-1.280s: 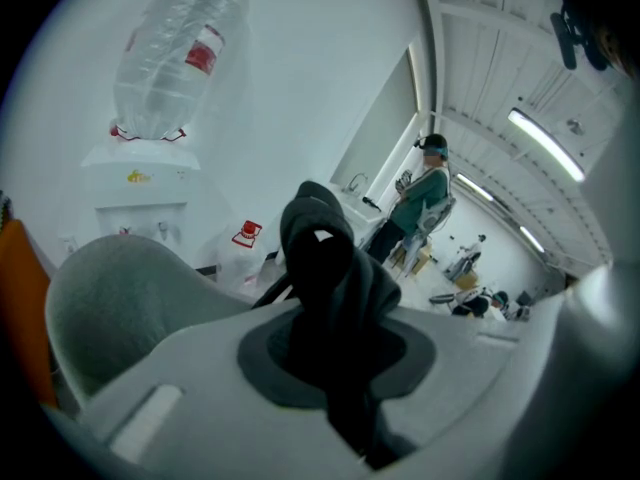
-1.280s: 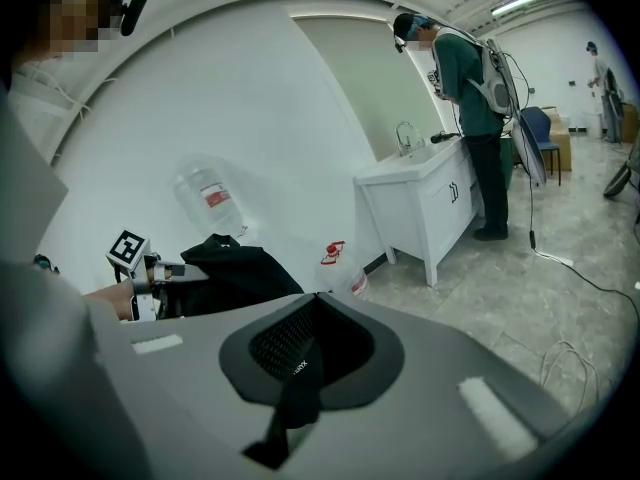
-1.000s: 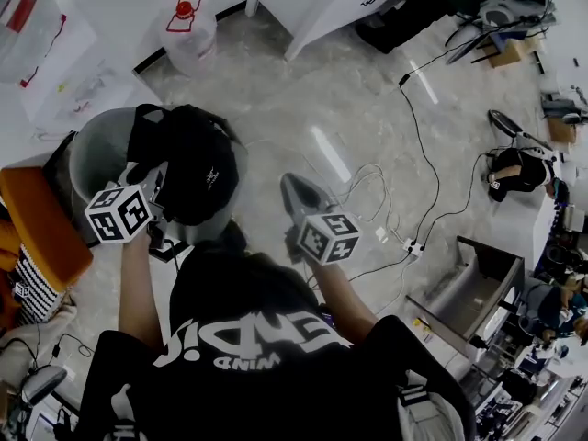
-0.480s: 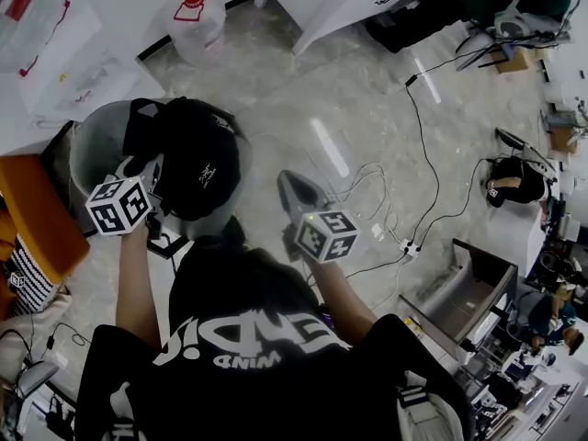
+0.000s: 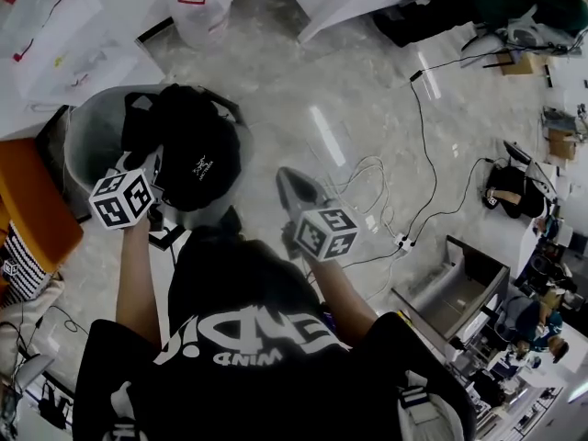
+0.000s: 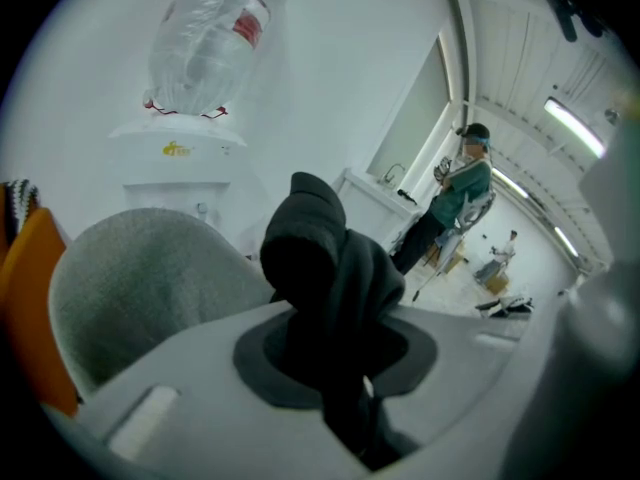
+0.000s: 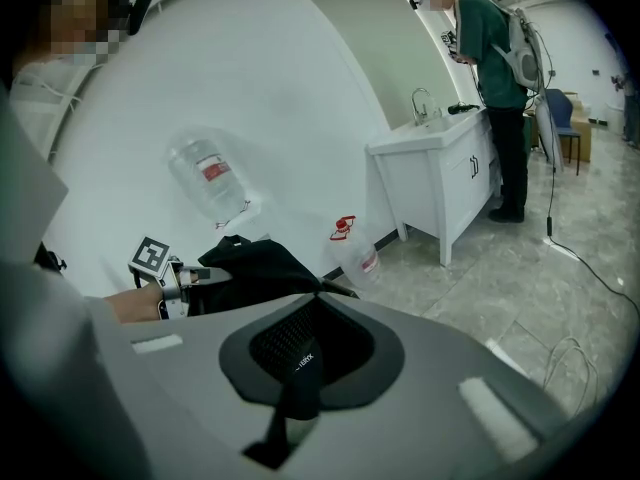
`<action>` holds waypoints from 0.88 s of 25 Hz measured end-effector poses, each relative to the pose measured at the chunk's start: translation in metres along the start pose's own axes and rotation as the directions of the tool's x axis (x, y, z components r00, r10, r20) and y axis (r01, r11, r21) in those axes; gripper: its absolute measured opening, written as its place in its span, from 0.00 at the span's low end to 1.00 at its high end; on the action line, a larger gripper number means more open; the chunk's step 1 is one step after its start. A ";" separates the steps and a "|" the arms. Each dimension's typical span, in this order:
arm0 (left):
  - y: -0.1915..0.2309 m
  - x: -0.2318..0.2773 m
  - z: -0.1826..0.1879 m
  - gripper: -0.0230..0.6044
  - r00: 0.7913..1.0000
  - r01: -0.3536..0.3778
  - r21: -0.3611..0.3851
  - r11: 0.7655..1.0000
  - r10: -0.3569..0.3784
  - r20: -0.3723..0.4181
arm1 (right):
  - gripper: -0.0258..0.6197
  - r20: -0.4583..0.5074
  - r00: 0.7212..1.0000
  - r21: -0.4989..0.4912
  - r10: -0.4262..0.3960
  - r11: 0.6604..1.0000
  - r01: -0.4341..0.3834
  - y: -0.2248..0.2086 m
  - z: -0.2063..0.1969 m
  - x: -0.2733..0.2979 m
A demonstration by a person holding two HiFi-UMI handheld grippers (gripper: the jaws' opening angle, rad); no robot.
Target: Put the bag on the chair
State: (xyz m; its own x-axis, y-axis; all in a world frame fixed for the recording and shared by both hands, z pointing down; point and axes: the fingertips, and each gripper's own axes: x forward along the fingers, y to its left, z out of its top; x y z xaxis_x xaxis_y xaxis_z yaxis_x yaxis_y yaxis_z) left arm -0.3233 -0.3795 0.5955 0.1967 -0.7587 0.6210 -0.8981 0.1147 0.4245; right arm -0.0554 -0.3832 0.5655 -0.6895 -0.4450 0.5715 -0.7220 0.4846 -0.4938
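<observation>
The black fabric bag sits over the seat of the grey padded tub chair, apparently down or nearly so. The left gripper pinches its cloth and the right gripper pinches its mesh strap, so release is not yet done.

Blk bag (wht logo), gry chair

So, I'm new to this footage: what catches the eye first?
A black bag, held up at the grey chair at upper left, with the left gripper and the right gripper both shut on its fabric. Beyond it stands a large water bottle.
</observation>
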 end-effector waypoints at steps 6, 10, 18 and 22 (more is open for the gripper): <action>0.010 0.005 -0.019 0.19 1.000 -0.015 -0.040 0.999 0.016 0.007 | 0.04 -0.017 1.000 -0.006 0.014 1.000 -0.014 0.005 -0.010 0.007; 0.015 0.002 -0.029 0.27 0.999 -0.044 -0.036 0.998 0.044 0.002 | 0.04 -0.020 1.000 -0.010 0.023 1.000 -0.023 0.011 -0.016 0.005; 0.004 -0.015 -0.042 0.56 0.996 -0.089 -0.011 0.996 0.089 -0.002 | 0.04 -0.003 0.999 -0.026 0.040 0.999 -0.040 0.020 -0.026 -0.019; -0.003 -0.030 -0.046 0.70 0.992 -0.123 -0.003 0.992 0.123 0.011 | 0.04 0.004 0.999 -0.030 0.046 0.998 -0.046 0.024 -0.034 -0.037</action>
State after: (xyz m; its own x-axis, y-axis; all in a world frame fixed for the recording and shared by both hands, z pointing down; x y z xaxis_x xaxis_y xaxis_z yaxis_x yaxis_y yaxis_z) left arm -0.3088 -0.3276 0.6063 0.0805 -0.7457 0.6614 -0.9144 0.2089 0.3469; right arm -0.0452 -0.3294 0.5546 -0.7225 -0.4247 0.5456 -0.6873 0.5271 -0.4998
